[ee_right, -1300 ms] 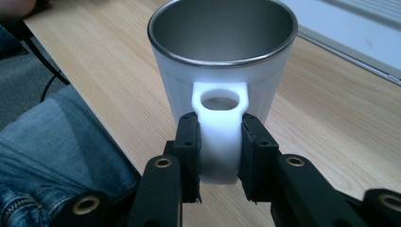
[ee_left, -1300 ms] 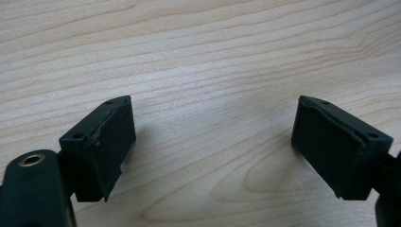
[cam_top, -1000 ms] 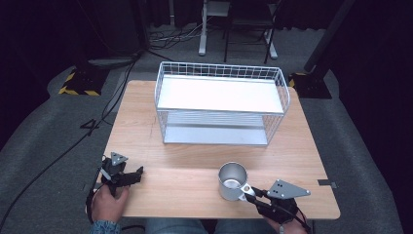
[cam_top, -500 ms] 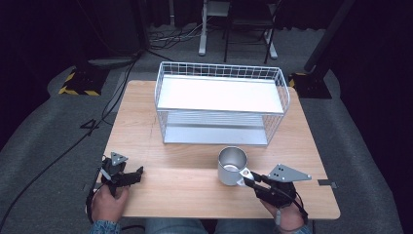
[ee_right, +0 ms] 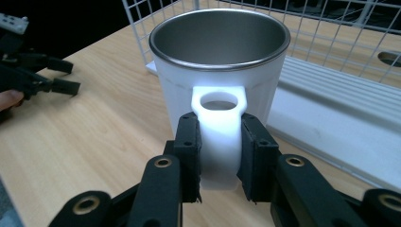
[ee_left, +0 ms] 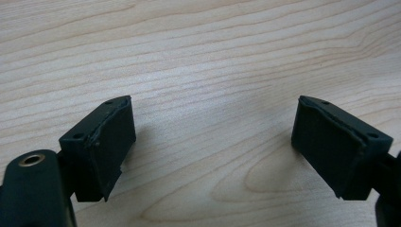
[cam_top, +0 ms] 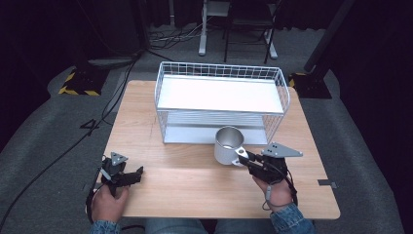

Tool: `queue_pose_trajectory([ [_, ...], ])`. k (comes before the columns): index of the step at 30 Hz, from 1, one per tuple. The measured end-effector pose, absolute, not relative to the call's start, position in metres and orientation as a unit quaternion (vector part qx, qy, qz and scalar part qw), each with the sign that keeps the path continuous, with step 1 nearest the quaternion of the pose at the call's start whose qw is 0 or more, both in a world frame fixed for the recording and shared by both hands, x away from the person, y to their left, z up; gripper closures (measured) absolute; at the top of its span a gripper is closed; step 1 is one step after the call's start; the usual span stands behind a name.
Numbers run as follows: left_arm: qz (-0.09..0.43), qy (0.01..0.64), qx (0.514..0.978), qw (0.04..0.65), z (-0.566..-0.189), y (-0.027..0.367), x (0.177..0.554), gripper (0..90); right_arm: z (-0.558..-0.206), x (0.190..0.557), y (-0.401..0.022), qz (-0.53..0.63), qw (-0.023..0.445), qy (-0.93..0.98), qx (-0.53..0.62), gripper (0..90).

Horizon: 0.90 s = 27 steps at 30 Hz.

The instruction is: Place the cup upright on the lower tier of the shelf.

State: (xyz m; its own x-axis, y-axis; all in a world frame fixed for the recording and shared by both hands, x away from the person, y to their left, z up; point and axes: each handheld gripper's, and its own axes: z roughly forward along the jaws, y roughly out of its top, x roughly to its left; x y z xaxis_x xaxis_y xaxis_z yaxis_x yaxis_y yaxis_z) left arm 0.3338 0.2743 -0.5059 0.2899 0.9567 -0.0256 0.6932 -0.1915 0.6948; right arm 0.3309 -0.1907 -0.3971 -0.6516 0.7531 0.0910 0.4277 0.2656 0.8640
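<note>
While the right gripper (ee_right: 218,156) clamps the white handle of the steel-lined mug (cam_top: 229,145), the mug sits just in front of the wire rack (cam_top: 221,100). Well left of the rack, the left gripper (ee_left: 213,142) rests on the table (cam_top: 190,180), jaws spread apart. No readable lettering anywhere.

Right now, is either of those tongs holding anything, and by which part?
The right tongs are shut on the white handle of the metal-lined mug. The left tongs are open over the wooden table, holding nothing.
</note>
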Motion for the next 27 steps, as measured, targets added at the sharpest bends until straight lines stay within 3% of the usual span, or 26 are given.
queue_pose_trajectory([
  [27, 0.214, 0.556, 0.742, 0.308, -0.506, 0.274, 0.334, 14.7, -0.409, 0.412, -0.166, 0.460, 0.233, 0.739, 0.433, 72.0],
])
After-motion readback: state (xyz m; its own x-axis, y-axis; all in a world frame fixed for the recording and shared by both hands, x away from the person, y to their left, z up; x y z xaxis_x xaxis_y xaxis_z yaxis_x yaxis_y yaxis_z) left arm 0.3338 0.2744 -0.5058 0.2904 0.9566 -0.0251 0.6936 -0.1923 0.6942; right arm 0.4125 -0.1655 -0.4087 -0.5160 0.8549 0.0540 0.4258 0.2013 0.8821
